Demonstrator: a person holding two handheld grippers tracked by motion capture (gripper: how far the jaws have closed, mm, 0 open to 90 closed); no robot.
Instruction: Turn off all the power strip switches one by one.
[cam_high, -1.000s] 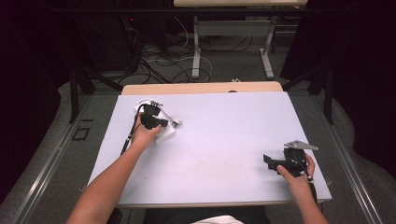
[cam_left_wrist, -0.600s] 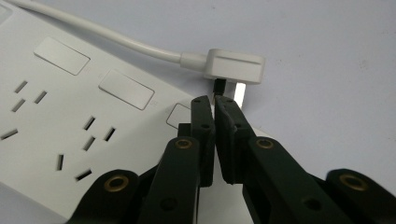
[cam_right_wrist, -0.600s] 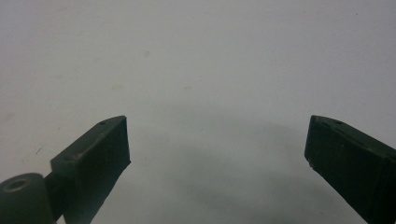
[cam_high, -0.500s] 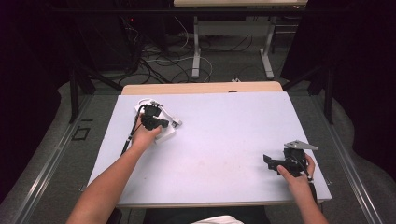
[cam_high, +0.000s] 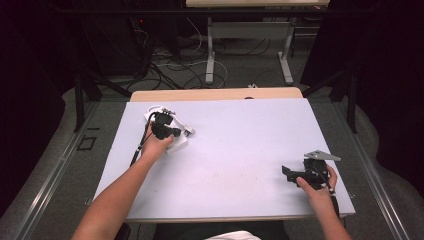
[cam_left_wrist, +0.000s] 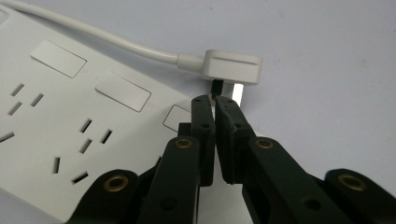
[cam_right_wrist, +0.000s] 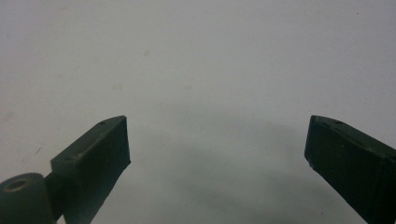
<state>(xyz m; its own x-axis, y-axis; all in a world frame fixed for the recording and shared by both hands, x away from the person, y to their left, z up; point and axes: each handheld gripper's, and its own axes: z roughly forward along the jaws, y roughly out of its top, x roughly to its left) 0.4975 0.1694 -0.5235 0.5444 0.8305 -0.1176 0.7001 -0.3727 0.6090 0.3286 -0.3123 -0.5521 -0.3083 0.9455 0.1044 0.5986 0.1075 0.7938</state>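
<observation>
The white plastic power strip (cam_left_wrist: 70, 126) lies flat on the pale table (cam_high: 240, 145), left of the left gripper (cam_left_wrist: 215, 100); its flat white plug (cam_left_wrist: 231, 67) rests on the table just ahead of that gripper's tips.

Before me, high view: my pale table top (cam_high: 240, 150), faintly scuffed near its middle. A wooden edge (cam_high: 215, 94) runs along its far side. Beyond it, a tangle of dark and white cables (cam_high: 170, 70) lies on the grey floor (cam_high: 250, 75), between the white legs (cam_high: 210, 55) of a second desk. Black stands (cam_high: 78, 100) flank my table.
</observation>
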